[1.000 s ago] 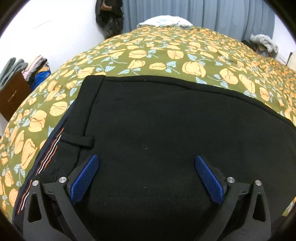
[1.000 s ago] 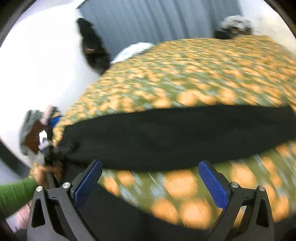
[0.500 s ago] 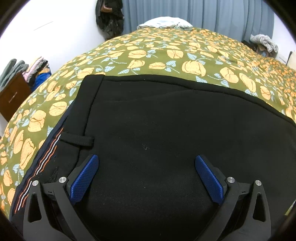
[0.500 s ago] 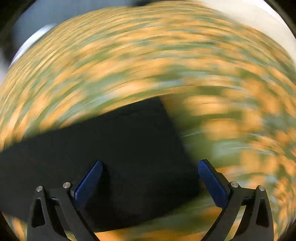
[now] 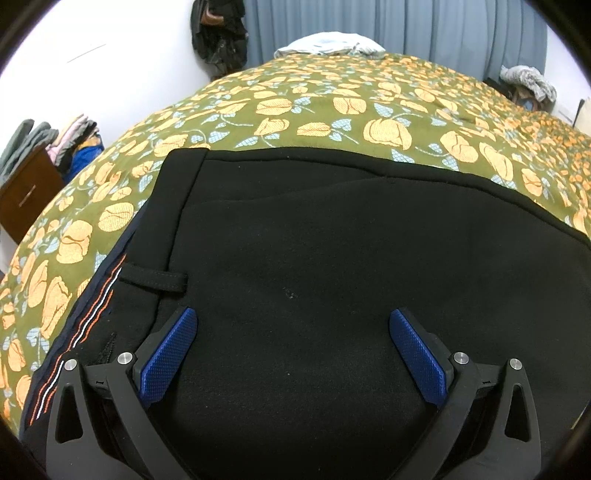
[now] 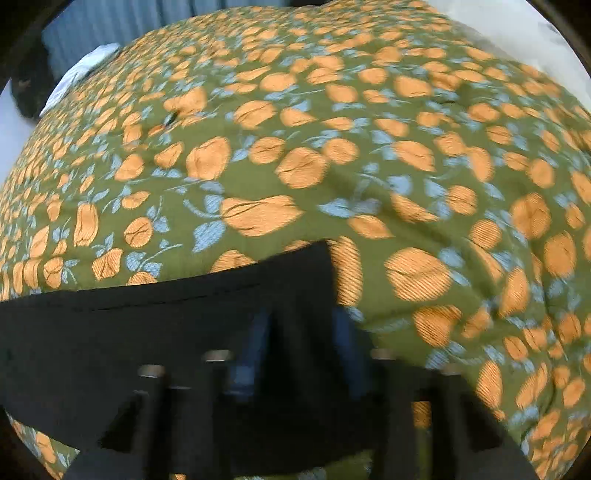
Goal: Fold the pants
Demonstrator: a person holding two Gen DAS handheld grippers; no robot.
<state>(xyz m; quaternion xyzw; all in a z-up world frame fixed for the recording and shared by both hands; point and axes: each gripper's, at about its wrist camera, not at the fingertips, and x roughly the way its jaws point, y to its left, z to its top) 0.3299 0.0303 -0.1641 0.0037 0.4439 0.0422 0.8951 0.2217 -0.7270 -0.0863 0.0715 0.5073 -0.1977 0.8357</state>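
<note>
Black pants (image 5: 332,240) lie flat on the flowered bedspread (image 5: 332,107). The waistband, with a belt loop (image 5: 155,278) and an orange-and-white striped lining, is at the left. My left gripper (image 5: 291,354) hovers over the waist end, open, its blue pads (image 5: 166,354) wide apart above the cloth. In the right wrist view the hem end of a pant leg (image 6: 147,325) lies across the bedspread (image 6: 332,147). My right gripper (image 6: 301,343) is blurred, its jaws closing onto the hem corner, with black cloth pinched between the pads.
A pillow (image 5: 328,42) lies at the far end of the bed before grey-blue curtains (image 5: 406,26). Dark items (image 5: 218,33) hang on the wall. Folded clothes (image 5: 70,136) sit on a wooden cabinet (image 5: 26,192) at the left. A grey heap (image 5: 528,81) lies at the far right.
My right gripper swung along the pants to the leg's hem end and its jaws came together on the cloth. A shallow crease appeared near the pants' far edge. My left gripper stayed still and open.
</note>
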